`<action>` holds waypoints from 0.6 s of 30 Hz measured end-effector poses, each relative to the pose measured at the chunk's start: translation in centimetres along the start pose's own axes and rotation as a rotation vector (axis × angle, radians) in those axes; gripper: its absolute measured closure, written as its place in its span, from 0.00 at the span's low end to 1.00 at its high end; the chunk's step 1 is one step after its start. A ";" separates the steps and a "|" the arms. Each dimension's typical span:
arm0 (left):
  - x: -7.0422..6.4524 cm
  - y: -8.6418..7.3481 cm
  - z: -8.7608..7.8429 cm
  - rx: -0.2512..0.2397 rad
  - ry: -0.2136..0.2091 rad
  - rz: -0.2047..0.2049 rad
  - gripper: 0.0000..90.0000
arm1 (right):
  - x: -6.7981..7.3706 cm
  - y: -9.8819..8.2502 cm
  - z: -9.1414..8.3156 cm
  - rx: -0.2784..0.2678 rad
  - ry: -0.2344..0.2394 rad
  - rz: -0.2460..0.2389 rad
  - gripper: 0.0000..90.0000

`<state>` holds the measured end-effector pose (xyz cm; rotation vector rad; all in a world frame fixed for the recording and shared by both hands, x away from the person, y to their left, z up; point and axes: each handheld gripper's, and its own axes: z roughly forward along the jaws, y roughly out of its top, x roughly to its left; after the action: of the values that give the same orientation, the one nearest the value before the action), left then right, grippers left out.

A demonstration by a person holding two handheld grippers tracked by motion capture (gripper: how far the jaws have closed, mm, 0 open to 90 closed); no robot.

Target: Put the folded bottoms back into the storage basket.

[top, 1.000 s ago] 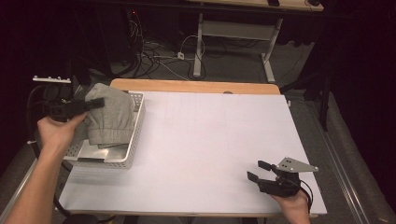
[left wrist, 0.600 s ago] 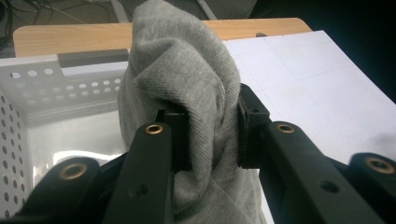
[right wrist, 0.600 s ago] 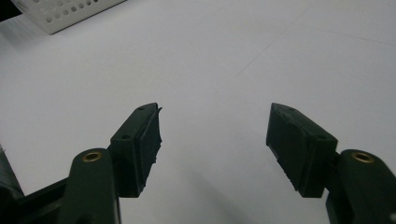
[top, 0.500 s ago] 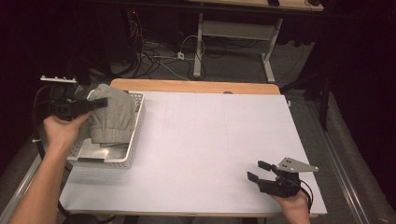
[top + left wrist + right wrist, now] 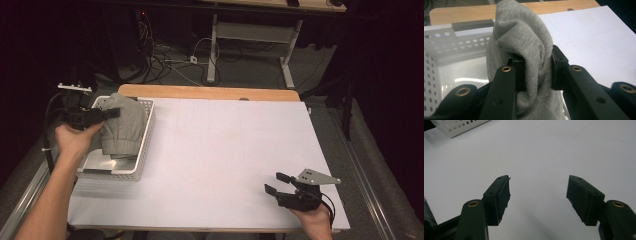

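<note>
Left claw (image 5: 112, 113) clamped on the grey cloth (image 5: 122, 131), right there at the left edge of the tabletop (image 5: 225, 150). Bunched fold of cloth (image 5: 524, 57) squeezed between the two black pads in the left gripper view, pads pressing in from both sides, fabric rising above the tips and spilling down below them. Rest of the cloth draped into the white perforated basket (image 5: 145, 145), lower end down on the shiny basket floor, upper hump near the basket's far wall. Basket wall (image 5: 454, 47) just behind and beside the pinched fold.

Compared with a second ago: left hand and claw shifted a little toward the left and lower, cloth pulled along with it, hump now sitting lower and more over the basket's left half. Grip unchanged, same width on the fabric. Basket in the same spot at the tabletop's left edge.

Right claw (image 5: 274, 184) spread wide, nothing between the pads, resting low near the front right corner of the tabletop, well apart from cloth and basket. Bare white surface between its tips (image 5: 537, 192) in the right gripper view, a corner of the basket (image 5: 456, 127) far off at top left. No change there since the earlier frames.
</note>
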<state>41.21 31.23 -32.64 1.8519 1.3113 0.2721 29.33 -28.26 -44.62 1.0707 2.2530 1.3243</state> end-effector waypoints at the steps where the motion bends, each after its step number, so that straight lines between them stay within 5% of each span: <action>1: -0.1 0.0 0.1 -0.001 -0.002 0.006 0.78 | 0.0 0.0 0.0 0.000 0.000 0.000 0.40; 9: 0.5 -0.3 0.9 0.008 0.017 0.002 0.77 | 0.0 0.0 0.0 0.005 0.004 0.001 0.40; 18: 1.3 -0.6 2.4 0.036 0.093 0.002 0.76 | 0.0 0.0 0.1 0.011 0.004 0.001 0.40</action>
<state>42.81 31.23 -35.00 1.8901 1.3856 0.3407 29.41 -28.23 -44.73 1.0740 2.2652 1.3174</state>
